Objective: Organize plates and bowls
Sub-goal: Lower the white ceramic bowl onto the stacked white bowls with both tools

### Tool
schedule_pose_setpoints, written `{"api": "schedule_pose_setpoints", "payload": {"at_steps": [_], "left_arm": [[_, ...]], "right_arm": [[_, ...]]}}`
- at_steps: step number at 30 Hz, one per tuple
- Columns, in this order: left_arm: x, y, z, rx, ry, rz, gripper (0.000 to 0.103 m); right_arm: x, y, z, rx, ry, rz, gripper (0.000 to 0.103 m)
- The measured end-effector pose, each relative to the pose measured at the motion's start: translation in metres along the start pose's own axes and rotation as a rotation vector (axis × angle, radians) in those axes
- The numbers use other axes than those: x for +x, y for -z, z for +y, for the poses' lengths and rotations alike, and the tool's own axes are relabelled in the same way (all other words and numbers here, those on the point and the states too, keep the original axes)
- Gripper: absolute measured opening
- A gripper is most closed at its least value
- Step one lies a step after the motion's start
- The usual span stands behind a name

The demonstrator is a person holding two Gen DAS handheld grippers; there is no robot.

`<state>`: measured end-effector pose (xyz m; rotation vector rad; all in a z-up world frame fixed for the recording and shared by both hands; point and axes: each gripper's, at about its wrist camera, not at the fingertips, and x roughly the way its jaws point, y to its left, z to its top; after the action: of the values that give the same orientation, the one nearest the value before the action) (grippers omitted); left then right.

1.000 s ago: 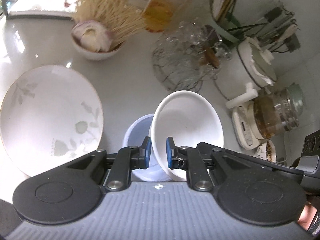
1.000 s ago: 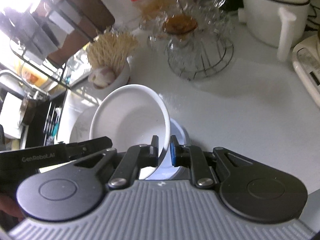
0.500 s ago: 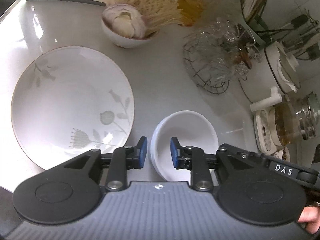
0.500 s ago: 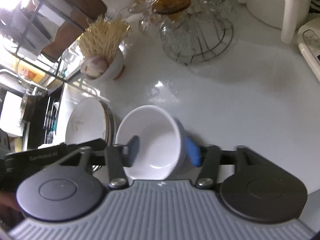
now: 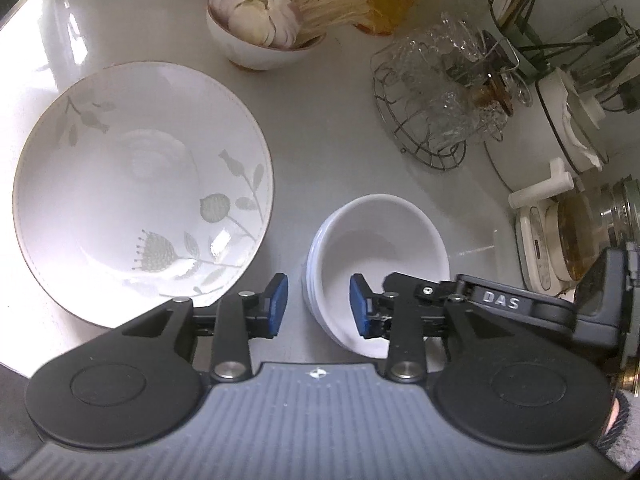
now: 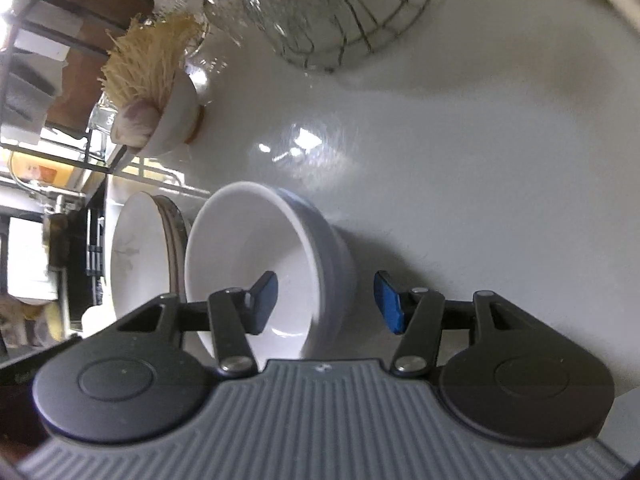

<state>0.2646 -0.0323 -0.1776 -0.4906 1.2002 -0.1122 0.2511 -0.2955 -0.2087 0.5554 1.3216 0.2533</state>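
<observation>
A stack of white bowls stands upright on the grey counter, to the right of a large floral plate. My left gripper straddles the stack's near left wall. Its jaws are opening and its blue pads stand clear of the rim. In the right wrist view the bowl stack looks tilted beside a pile of plates. My right gripper brackets the bowls' right wall. Its jaws are closing, with neither pad pressing on the wall.
Behind the plate stands a bowl of dry noodles and sliced onion. A wire basket of glasses, a white cooker and a glass kettle crowd the right side. The counter's edge runs along the left.
A second ago both grippers pinched a tilted white bowl above another bowl. Both hands came down, the bowl now sits nested in the stack, and both sets of jaws have let go.
</observation>
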Motion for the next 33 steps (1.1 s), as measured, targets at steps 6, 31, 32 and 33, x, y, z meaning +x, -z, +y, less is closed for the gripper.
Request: {"api": "schedule_pose_setpoints", "payload": {"at_steps": [6,31,32,33], "left_arm": [[0.001,0.003,0.004,-0.024,0.007,0.010,0.042],[0.047,0.016,-0.006,0.009,0.046,0.056,0.051],[0.049,0.017,-0.006,0.007,0.051,0.058,0.051],[0.051,0.018,-0.006,0.002,0.057,0.060,0.051]], "right_arm": [[0.006,0.003,0.001,0.015,0.000,0.019,0.031],[-0.008,0.005,-0.012,-0.016,0.056,0.063,0.023],[-0.008,0.004,-0.011,-0.020,0.057,0.065,0.023],[-0.008,0.004,-0.011,-0.025,0.057,0.066,0.023]]}}
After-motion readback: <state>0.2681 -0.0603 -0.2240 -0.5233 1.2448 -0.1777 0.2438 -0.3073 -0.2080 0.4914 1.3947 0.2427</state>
